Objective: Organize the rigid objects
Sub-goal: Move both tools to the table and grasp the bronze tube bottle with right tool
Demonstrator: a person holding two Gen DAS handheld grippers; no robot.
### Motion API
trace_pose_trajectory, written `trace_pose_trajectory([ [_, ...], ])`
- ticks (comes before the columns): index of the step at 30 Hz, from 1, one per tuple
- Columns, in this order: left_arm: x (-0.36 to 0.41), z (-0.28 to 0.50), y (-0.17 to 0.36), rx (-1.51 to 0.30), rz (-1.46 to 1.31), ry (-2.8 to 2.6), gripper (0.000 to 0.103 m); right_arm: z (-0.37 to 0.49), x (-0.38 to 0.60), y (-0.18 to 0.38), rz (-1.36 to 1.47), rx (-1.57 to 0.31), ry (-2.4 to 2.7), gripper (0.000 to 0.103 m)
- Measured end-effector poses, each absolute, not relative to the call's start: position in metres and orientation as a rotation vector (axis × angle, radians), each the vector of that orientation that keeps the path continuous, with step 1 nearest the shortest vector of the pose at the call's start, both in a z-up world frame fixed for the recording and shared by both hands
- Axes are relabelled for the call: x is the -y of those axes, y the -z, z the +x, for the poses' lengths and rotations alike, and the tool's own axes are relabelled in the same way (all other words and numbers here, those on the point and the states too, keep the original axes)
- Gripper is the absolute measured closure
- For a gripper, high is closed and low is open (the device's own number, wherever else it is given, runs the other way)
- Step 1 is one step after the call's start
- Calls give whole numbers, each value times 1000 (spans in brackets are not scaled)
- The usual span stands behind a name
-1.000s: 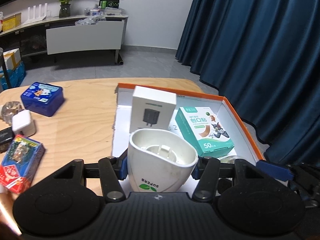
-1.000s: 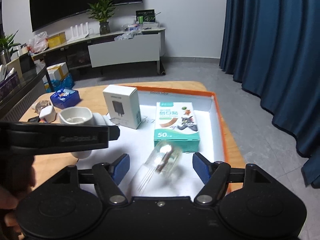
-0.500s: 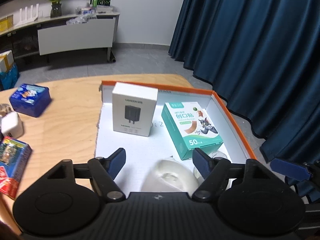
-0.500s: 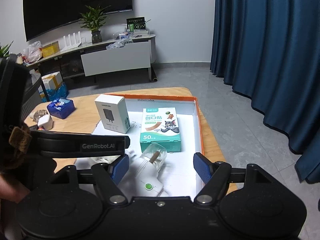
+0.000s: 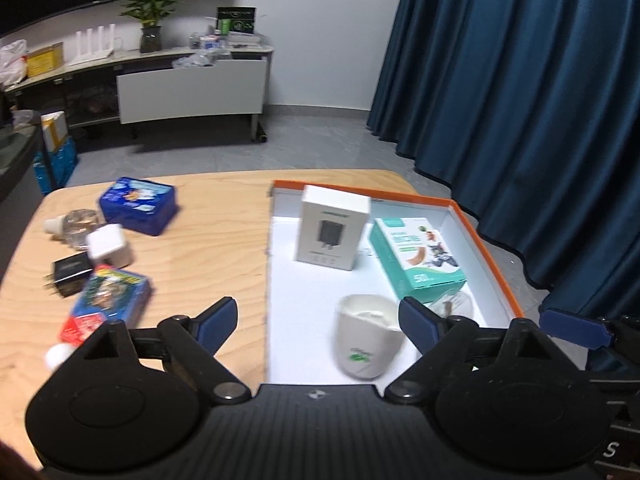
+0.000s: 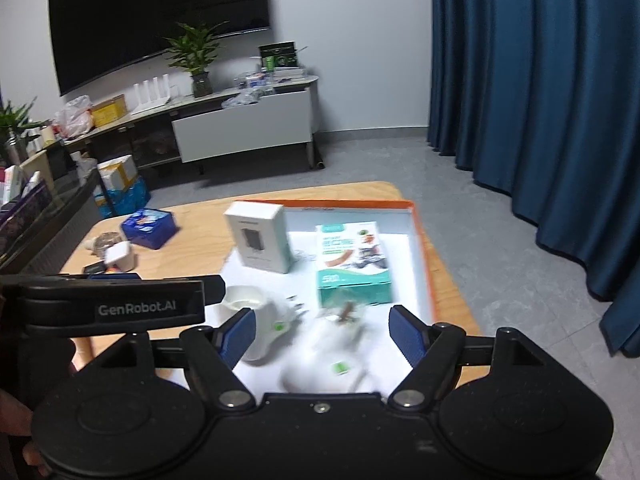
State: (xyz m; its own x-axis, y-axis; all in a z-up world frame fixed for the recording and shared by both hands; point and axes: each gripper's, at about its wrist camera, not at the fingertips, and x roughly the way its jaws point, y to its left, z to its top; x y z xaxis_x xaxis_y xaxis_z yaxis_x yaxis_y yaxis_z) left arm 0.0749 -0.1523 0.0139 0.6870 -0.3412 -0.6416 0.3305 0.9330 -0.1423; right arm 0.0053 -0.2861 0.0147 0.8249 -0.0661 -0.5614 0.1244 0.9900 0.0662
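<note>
We see an orange-rimmed white tray (image 5: 486, 236) holding a white charger box (image 5: 332, 227) standing upright at its far end, and beside it a teal plaster box (image 5: 416, 256) lying flat. Nearer us, a white cup (image 5: 366, 340) with a green logo sits in the tray, and a clear plastic piece (image 5: 460, 306) lies just beside the teal box. On the bare surface (image 5: 208, 240) to the left lie a blue tin (image 5: 138, 205), a white cube (image 5: 109, 245), a black adapter (image 5: 72, 276) and a colourful card box (image 5: 108, 300).

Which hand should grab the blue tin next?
Probably the left gripper: its jaws are opening and empty, and the blue tin sits on the table's left side, nearer it than the right gripper.
</note>
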Motion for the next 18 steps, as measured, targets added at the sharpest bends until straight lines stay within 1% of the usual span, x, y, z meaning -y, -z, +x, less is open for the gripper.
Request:
trace_pose_trajectory([
  [10,85,54,-23,-698,-72,264,12,3,232,-14,51,-618,-26,16],
  [18,30,41,-16,-694,-95,175,11,7,191,-6,30,-650,-148,16],
])
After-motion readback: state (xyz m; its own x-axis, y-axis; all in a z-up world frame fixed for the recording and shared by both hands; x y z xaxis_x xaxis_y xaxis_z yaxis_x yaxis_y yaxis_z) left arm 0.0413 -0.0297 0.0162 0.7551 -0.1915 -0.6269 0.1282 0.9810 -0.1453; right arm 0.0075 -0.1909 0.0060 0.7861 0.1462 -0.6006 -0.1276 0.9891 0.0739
